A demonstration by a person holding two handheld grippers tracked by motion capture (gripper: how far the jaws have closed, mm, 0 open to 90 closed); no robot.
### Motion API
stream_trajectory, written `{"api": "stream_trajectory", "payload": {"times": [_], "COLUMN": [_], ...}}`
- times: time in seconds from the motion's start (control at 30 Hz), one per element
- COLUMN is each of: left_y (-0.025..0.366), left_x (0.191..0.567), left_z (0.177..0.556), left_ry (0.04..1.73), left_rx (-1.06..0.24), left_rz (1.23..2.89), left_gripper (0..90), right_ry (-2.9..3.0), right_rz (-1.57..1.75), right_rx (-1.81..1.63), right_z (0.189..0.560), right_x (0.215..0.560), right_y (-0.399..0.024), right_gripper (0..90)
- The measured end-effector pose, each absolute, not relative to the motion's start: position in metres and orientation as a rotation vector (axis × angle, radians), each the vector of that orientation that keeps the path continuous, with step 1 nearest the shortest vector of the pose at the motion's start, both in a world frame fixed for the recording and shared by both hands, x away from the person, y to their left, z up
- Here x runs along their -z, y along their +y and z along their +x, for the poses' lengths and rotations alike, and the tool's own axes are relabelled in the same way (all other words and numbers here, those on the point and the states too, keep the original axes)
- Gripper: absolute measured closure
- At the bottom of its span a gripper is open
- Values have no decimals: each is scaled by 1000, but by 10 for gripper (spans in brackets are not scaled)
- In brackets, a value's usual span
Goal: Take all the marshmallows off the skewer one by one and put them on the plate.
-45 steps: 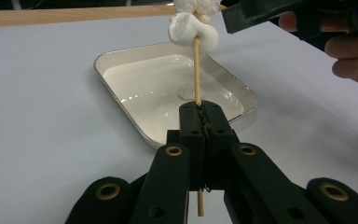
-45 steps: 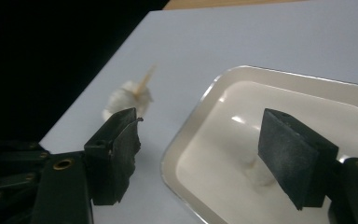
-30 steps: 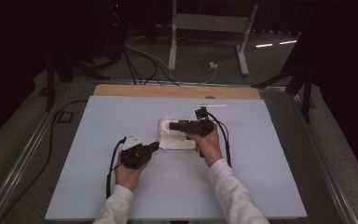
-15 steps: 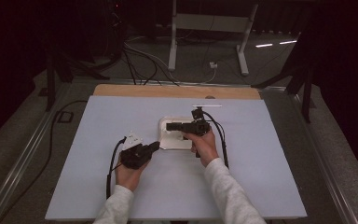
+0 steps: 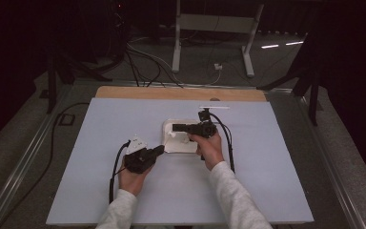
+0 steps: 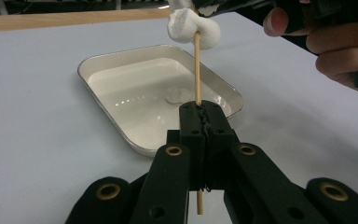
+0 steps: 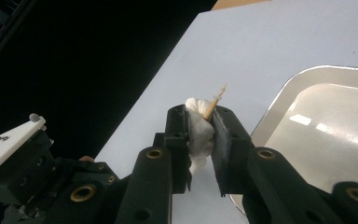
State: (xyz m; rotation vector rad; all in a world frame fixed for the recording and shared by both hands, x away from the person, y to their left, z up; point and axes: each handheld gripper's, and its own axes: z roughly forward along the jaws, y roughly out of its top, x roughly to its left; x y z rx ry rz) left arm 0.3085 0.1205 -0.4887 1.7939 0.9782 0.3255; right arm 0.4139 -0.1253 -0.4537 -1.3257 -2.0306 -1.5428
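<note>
My left gripper (image 6: 200,112) is shut on a thin wooden skewer (image 6: 197,70) and holds it upright at the near edge of a white tray (image 6: 93,65). A white marshmallow (image 6: 193,28) sits speared near the skewer's top. My right gripper (image 7: 200,126) has just been closing, and its pads now press the marshmallow (image 7: 198,133) from both sides, with the skewer tip (image 7: 213,107) poking out above. In the high view the right gripper (image 5: 175,128) points left over the tray (image 5: 178,149), and the left gripper (image 5: 159,150) stands just left of it.
The tray holds a small pale scrap (image 6: 177,95) and rests mid-table on a white board (image 5: 267,157). A wooden strip (image 5: 181,93) runs along the far edge. Cables (image 5: 116,167) trail from both grippers. Dark floor, cables and stand legs lie beyond.
The right gripper has swung to point left over the tray's far side, toward the skewer's top. The left hand has kept still.
</note>
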Motion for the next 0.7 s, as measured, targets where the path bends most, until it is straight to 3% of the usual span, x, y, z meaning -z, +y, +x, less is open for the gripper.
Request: {"api": "stream_trajectory", "payload": {"times": [0.47,0.7], "left_y": [121,121], "left_x": [488,487], "left_z": [307,307], "left_ry": [972,981], "left_rx": [-332,-334], "left_rz": [1803,1795], "left_gripper": [900,900], "right_ry": [-2011,-1975], "right_rz": [-1361,-1313], "right_rx": [1591,1569], "right_z": [414,415], "right_x": [450,455], "right_y": [-130,-127], "right_gripper": [804,694]}}
